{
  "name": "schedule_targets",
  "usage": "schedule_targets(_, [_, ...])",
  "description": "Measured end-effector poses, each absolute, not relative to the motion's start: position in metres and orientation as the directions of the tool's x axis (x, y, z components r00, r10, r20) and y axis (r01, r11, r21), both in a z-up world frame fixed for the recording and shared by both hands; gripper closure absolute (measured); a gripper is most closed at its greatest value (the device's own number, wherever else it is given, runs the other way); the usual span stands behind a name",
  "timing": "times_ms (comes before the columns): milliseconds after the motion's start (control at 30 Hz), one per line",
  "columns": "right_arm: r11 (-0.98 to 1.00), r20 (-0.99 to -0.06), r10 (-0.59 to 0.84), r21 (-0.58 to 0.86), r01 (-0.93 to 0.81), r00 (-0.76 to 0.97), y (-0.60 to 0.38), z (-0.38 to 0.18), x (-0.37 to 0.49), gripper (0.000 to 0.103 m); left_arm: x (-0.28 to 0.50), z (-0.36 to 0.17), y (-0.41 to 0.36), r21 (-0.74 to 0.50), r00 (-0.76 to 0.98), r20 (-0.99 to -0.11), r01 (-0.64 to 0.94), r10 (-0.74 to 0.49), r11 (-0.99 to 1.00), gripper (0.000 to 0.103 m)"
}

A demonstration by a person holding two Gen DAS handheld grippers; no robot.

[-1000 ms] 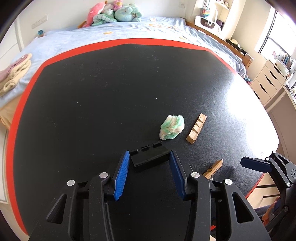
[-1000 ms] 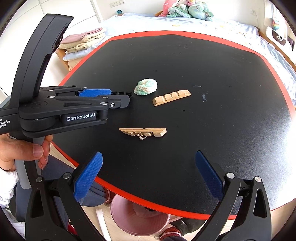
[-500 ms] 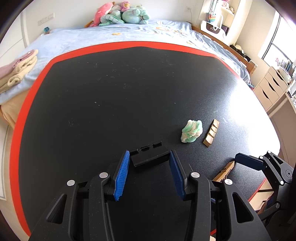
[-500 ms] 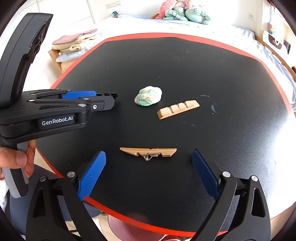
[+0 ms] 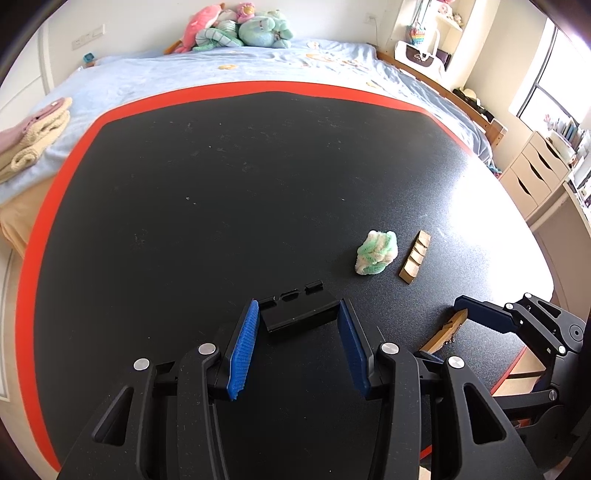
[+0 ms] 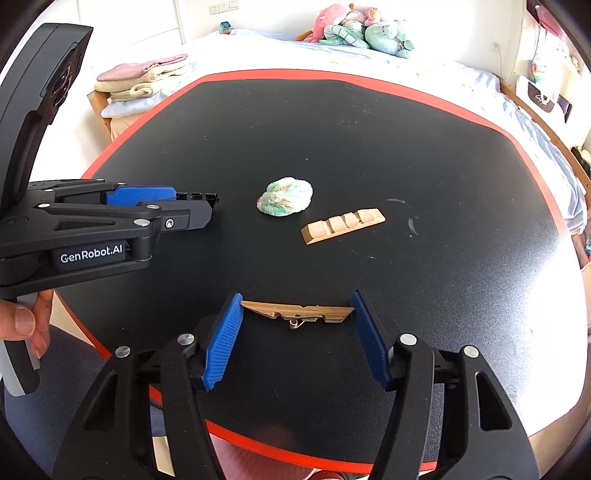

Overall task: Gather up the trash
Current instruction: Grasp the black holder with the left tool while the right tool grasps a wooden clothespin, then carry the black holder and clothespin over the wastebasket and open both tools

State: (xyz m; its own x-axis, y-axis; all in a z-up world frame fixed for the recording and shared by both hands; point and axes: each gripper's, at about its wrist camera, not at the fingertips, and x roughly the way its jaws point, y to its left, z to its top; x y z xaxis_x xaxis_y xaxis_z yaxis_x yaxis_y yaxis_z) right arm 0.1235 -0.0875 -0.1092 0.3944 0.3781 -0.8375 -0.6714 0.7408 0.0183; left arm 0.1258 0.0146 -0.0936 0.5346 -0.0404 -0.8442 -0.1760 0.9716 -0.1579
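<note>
My left gripper (image 5: 297, 325) is shut on a small black plastic block (image 5: 299, 310) and holds it over the black table (image 5: 184, 221); it also shows in the right wrist view (image 6: 177, 199). My right gripper (image 6: 297, 314) is open, its blue pads on either side of a wooden clothespin half with a spring (image 6: 297, 314) near the table's front edge, touching or nearly touching its ends. A crumpled green-white tissue (image 6: 284, 201) and a second notched wooden piece (image 6: 341, 225) lie further in. The tissue (image 5: 376, 253) and the wooden piece (image 5: 415, 262) also show in the left wrist view.
The table has a red rim (image 6: 258, 435). A pink bin (image 6: 258, 469) stands on the floor below the front edge. A bed with plush toys (image 5: 240, 33) and folded towels (image 6: 144, 77) lies behind; drawers (image 5: 535, 177) stand at the right.
My right gripper has moved forward and down until its pads flank the clothespin half, and its jaws have narrowed. The left gripper has drifted left with the black block still held.
</note>
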Motion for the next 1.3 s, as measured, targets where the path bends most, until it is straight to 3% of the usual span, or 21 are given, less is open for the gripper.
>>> schedule_targets(833, [0.74,-0.781,0.452,0.059,-0.67,0.431,-0.157,-0.023,0.055,0.043,0.053,-0.028,-0.061,-0.135,0.553,-0.809,0.157,-0.2,0.978,0.06])
schedule_targets(1300, [0.728,-0.787,0.46,0.069,-0.682,0.411,-0.19,-0.019,-0.01,0.043,-0.003,-0.025,-0.087,-0.128,0.533,-0.812,0.234,-0.238,0.964,0.06])
